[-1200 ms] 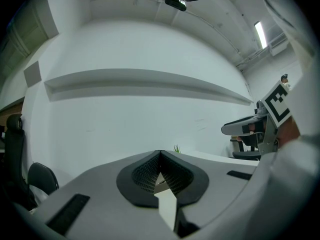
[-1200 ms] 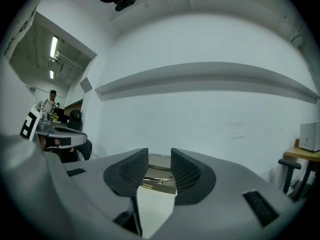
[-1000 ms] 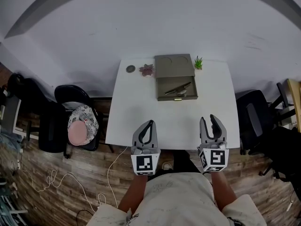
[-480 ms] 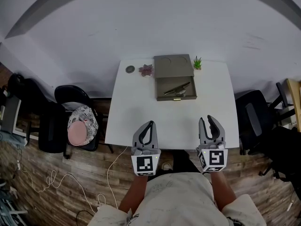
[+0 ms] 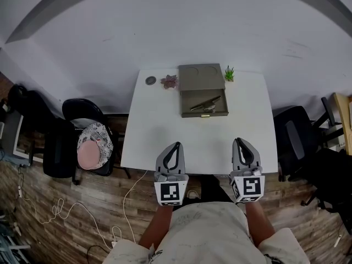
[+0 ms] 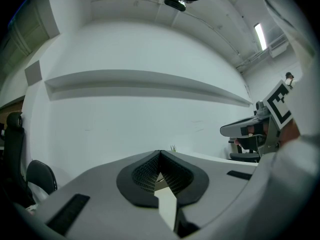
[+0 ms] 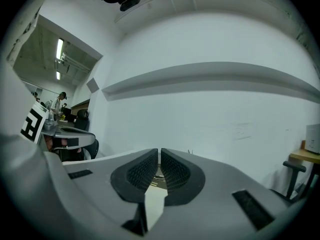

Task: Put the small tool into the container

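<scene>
Small tool (image 5: 206, 103): there it lies, a slim dark piece, slantwise inside the open tray of the container, with a little pale bit just beside it at the tray's front.
Container (image 5: 204, 114): olive box at the far middle of the white table (image 5: 165, 131), its lid laid back flat behind the tray and showing two round hollows.
Neighbours: a small green plant (image 5: 229, 73) just right of the lid, a pinkish flower-shaped piece (image 5: 169, 81) just left of it, and a dark round disc (image 5: 150, 81) further left.
Left gripper (image 5: 175, 145): at the near table edge, well apart from the box, pointing level towards it. Jaws clenched, pads meeting at the tips, nothing in them.
Right gripper (image 5: 241, 142): alongside at the same edge, also level. Its jaws have just been closing, and they're down to a hairline slit with nothing between the pads.
Off the table: a chair with a flowered cushion (image 5: 93, 144) at the left, on the wooden floor (image 5: 66, 213).
</scene>
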{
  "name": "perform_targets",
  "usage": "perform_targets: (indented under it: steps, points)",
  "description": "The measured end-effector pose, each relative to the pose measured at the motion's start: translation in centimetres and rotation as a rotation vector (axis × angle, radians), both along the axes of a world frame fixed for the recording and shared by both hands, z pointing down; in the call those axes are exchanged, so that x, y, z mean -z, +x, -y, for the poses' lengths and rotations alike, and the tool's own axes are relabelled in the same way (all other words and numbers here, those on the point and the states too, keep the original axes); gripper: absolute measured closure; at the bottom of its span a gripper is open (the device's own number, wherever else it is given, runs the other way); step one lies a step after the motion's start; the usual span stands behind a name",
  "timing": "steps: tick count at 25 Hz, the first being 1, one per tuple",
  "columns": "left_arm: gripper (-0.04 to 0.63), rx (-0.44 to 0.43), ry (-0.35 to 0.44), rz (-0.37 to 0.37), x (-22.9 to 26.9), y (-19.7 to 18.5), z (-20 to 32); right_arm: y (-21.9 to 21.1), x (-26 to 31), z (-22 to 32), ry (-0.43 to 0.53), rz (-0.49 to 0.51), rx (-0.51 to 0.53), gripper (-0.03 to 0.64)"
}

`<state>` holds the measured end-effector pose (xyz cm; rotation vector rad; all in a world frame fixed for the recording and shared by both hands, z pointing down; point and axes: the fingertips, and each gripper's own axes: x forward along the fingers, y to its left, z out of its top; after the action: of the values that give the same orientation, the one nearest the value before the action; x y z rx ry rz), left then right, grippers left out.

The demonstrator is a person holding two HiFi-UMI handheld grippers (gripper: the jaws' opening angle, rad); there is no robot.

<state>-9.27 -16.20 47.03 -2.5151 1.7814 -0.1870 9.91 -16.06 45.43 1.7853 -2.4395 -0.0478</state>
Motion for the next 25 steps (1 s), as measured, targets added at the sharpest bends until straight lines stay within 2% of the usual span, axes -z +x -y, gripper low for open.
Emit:
perform_targets:
  steps: [13,16,20,25]
  points:
    - [0.589,-0.010,0.011,-0.002,0.10,0.58,-0.54,-0.78,-0.11,-0.63,0.006,0.010,0.046,0.601]
    - [0.589,-0.006,-0.014,-0.005,-0.28,0.43,-0.67,-0.97,-0.18,-0.65,0.006,0.009,0.049,0.600]
    - [0.589,-0.012,0.024,0.000,0.12,0.44,-0.55,-0.90,-0.27,-0.67,0.002,0.011,0.042,0.601]
    - [0.589,-0.010,0.009,0.000,-0.13,0.32,-0.56,-0.92,-0.24,-0.55,0.003,0.006,0.040,0.600]
